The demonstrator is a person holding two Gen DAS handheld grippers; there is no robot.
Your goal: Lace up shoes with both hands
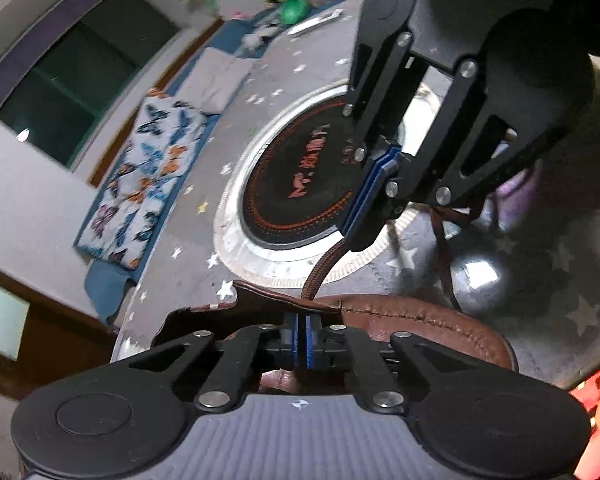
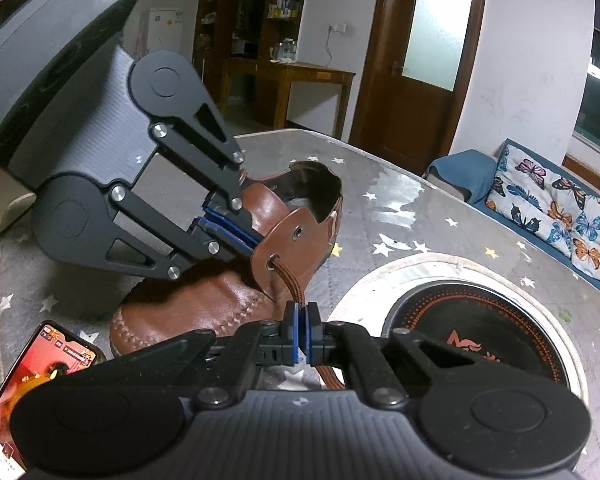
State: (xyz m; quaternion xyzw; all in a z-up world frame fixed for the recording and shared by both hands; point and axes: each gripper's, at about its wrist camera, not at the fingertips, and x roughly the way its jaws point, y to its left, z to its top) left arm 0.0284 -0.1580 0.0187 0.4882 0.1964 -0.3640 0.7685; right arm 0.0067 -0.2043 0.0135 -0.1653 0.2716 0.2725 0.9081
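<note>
A brown leather shoe [image 2: 204, 296] stands on the grey star-patterned table; it also shows in the left wrist view [image 1: 432, 328]. My left gripper [image 1: 302, 320] is shut on the shoe's eyelet flap [image 2: 288, 240]; in the right wrist view the left gripper [image 2: 246, 240] reaches in from the left. A brown lace [image 2: 288, 284] comes out of the lower eyelet. My right gripper [image 2: 302, 312] is shut on that lace just outside the eyelet. In the left wrist view the right gripper [image 1: 360, 236] holds the lace [image 1: 324, 268] taut above the shoe.
A round black hotplate with a silver rim [image 2: 476, 336] is set in the table to the right of the shoe. A lit phone [image 2: 32, 380] lies at the front left. A butterfly-print cushion [image 2: 560, 208] lies on a bench beyond the table edge.
</note>
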